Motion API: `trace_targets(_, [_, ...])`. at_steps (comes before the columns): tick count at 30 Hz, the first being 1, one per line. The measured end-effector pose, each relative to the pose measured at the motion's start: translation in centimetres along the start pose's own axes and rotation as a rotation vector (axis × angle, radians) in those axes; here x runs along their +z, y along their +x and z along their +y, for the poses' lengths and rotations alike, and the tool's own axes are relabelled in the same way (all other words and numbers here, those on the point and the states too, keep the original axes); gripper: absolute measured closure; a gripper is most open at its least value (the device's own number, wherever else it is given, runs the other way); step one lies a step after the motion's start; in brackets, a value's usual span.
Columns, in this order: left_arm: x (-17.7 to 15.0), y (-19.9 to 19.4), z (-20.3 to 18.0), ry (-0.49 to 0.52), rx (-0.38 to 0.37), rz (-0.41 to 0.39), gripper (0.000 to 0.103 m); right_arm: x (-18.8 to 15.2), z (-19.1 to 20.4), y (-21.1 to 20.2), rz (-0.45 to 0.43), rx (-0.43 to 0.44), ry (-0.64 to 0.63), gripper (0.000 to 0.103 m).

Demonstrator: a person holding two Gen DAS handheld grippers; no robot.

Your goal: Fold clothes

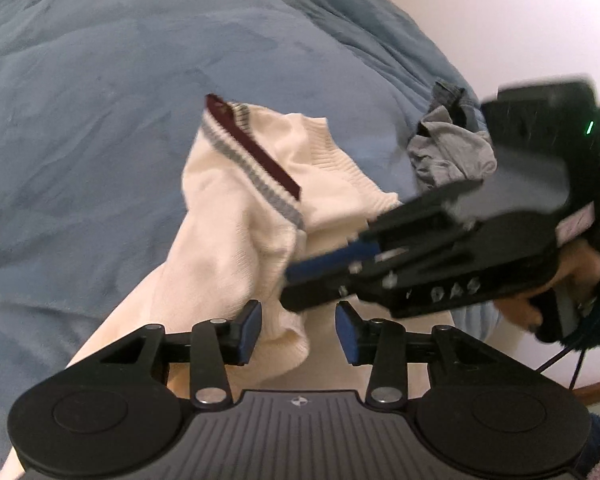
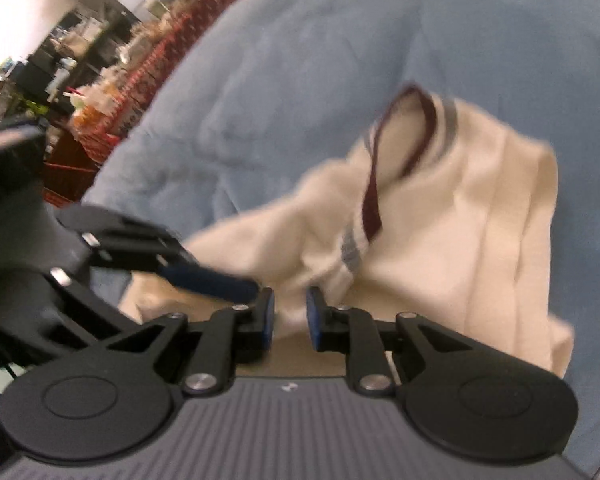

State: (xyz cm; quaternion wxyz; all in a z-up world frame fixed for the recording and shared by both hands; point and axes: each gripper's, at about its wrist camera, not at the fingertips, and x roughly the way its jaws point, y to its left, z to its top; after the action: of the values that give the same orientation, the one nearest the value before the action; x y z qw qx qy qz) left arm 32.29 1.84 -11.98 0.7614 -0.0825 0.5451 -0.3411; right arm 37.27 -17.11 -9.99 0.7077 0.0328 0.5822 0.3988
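Note:
A cream knit sweater (image 1: 228,240) with a maroon and grey striped collar (image 1: 256,148) lies bunched on a blue blanket (image 1: 100,120). My left gripper (image 1: 299,330) is open. A fold of the sweater hangs between its fingers, against the left pad only. My right gripper (image 1: 290,284) reaches in from the right, with its fingers close together on the sweater's edge. In the right wrist view the right gripper (image 2: 291,314) has cream cloth pinched in its narrow gap. There the sweater (image 2: 460,220) spreads to the right, and a blue finger (image 2: 212,280) of the left gripper comes in from the left.
A crumpled grey garment (image 1: 448,152) lies on the blanket near its right edge, beside a white wall (image 1: 500,20). A person's hand (image 1: 576,276) holds the right gripper. Cluttered shelves (image 2: 100,60) stand beyond the blanket (image 2: 320,60) at the upper left.

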Motion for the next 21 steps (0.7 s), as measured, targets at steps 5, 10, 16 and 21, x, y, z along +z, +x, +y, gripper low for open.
trace_targets(5, [0.1, 0.2, 0.2, 0.012, 0.009, 0.011, 0.063, -0.5, -0.3, -0.2, -0.018, 0.017, 0.023, 0.084])
trace_targets(10, [1.1, 0.5, -0.1, 0.085, 0.04, 0.004, 0.062, -1.1, -0.5, -0.2, -0.017, 0.014, 0.025, 0.084])
trace_targets(16, [2.2, 0.2, 1.6, 0.081, 0.067, -0.019, 0.067, -1.0, -0.7, 0.3, -0.022, 0.031, 0.024, 0.084])
trace_targets(21, [2.7, 0.6, 6.0, -0.198, -0.07, -0.039, 0.075, -1.3, -0.8, -0.1, -0.027, 0.035, 0.031, 0.083])
